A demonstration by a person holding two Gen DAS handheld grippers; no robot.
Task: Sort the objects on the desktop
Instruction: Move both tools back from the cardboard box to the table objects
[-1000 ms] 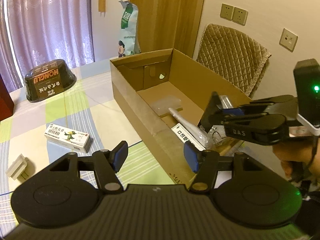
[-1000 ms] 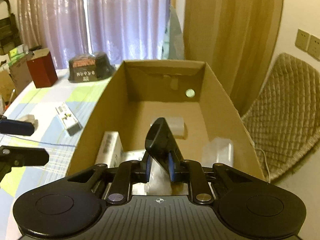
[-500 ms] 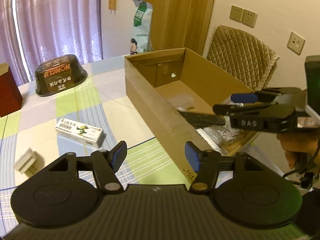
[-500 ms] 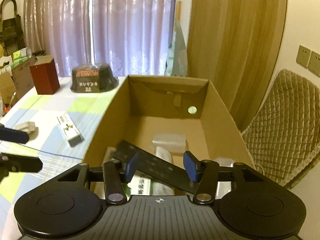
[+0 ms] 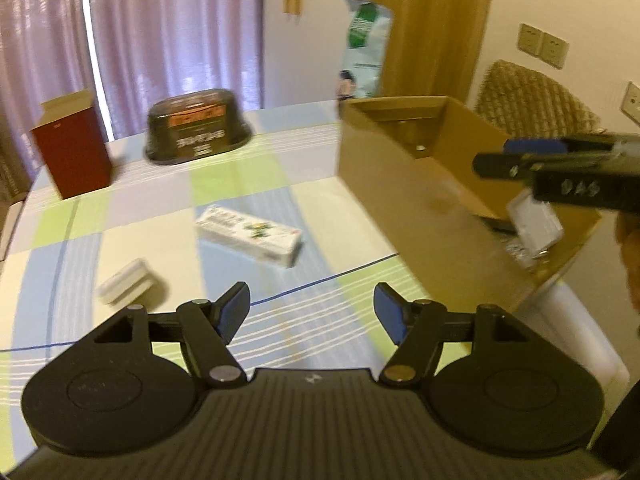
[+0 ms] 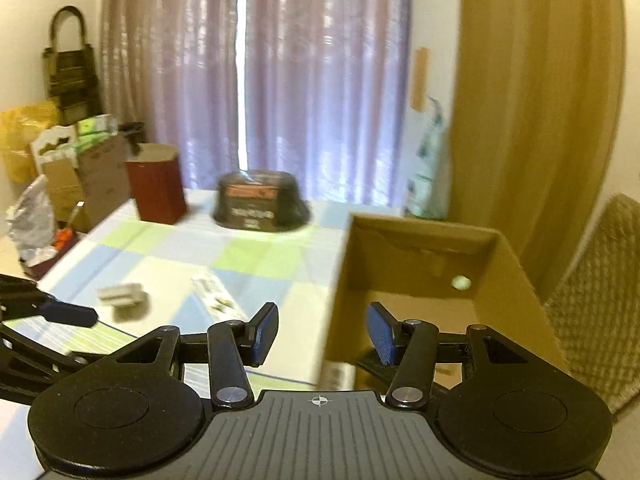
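Observation:
An open cardboard box [image 5: 404, 184] stands on the right of the checked tablecloth [image 5: 168, 224]; a dark remote [image 6: 370, 362] and a clear packet [image 5: 534, 220] lie inside. On the cloth lie a long white carton [image 5: 250, 236] and a small white block [image 5: 128, 286]. My left gripper [image 5: 312, 318] hovers open and empty over the cloth's near part, just short of the carton. My right gripper [image 6: 320, 330] is open and empty above the box's near left wall [image 6: 340, 320]; from the left wrist it shows side-on as the right gripper [image 5: 516, 156] over the box.
A black upturned bowl [image 5: 198, 126], a dark red box [image 5: 72, 152] and a green-white bag [image 5: 362, 48] stand at the table's far side. A quilted chair [image 5: 532, 100] is behind the cardboard box. Cartons and bags [image 6: 68, 168] clutter the floor left of the table.
My right gripper opened and let the remote fall into the box, then rose and swung left. My left gripper turned left, toward the carton and the white block.

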